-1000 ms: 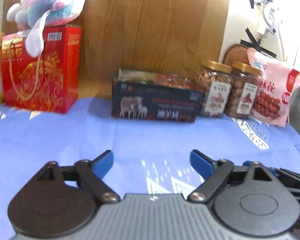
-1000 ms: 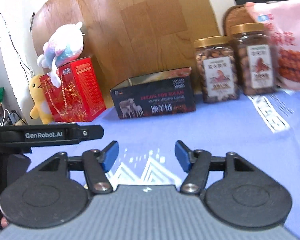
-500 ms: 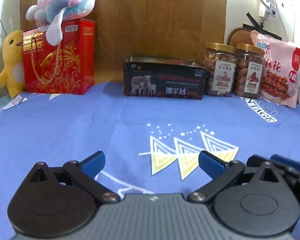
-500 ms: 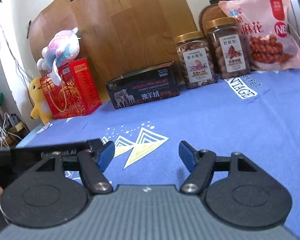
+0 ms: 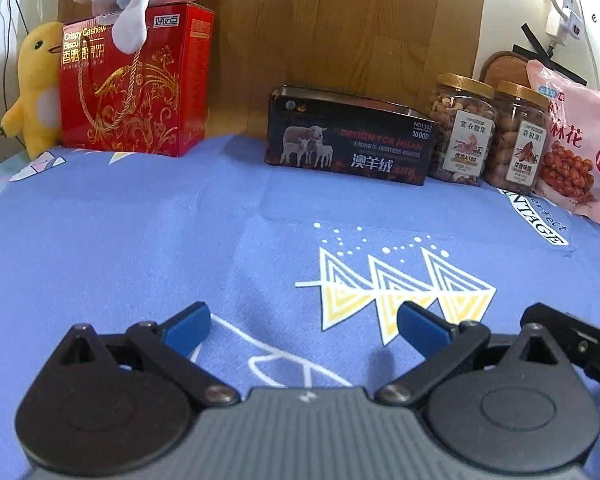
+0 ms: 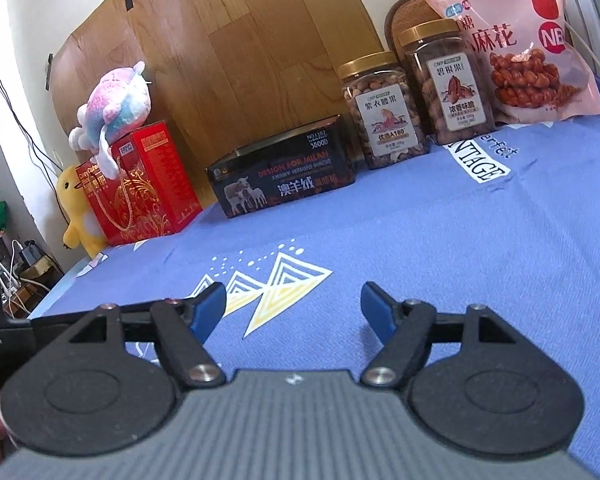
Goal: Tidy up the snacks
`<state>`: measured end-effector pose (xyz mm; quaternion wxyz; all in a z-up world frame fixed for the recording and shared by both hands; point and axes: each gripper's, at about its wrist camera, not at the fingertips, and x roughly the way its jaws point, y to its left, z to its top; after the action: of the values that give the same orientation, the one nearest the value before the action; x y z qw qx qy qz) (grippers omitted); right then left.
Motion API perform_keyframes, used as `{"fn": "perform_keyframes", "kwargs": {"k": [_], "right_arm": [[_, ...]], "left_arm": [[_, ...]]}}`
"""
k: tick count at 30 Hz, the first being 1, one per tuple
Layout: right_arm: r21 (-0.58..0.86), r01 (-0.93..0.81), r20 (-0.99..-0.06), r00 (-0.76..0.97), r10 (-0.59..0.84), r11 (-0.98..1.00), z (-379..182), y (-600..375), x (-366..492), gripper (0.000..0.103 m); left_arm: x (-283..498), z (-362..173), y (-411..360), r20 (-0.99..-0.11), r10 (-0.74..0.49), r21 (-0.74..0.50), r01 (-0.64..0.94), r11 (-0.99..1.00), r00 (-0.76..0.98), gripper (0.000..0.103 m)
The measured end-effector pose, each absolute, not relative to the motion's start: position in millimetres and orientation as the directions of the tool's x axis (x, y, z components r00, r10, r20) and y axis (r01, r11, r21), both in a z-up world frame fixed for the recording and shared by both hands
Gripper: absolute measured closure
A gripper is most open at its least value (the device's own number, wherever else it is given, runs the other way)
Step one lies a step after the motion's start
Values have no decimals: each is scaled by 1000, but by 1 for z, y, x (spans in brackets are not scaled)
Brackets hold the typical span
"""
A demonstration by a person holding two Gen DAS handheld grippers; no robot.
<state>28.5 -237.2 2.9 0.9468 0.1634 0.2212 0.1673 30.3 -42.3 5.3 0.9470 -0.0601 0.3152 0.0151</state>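
Two gold-lidded nut jars [image 5: 460, 130] [image 6: 448, 80] at back right between black "DESIGN FOR MILAN" tin [image 5: 350, 142] and pink snack bag [image 5: 576, 148]; red "Crispy Cashew" box [image 5: 134, 84] far left. Blue printed cloth [image 5: 140, 248], wood panel behind. Left gripper [image 5: 302, 326] spread wide, empty; right gripper [image 6: 292, 310] opening, nothing between.

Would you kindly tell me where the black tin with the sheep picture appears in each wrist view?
Left wrist view: the black tin sits right of centre at the back, against the wooden board.
Right wrist view: the black tin sits left of centre, in the middle distance.
Shared landmark: in both views the gold-lidded nut jar stands just right of it.
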Motion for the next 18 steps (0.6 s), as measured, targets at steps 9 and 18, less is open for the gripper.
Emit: {"fn": "perform_keyframes", "kwargs": {"k": [9, 18], "right_arm": [[386, -244, -366, 845, 391, 890, 3, -238, 29, 26], [392, -243, -369, 842, 394, 887, 3, -240, 31, 26]], "left_arm": [[26, 8, -38, -569, -3, -115, -77, 990, 822, 0], [23, 10, -45, -546, 30, -68, -80, 994, 837, 0]]}}
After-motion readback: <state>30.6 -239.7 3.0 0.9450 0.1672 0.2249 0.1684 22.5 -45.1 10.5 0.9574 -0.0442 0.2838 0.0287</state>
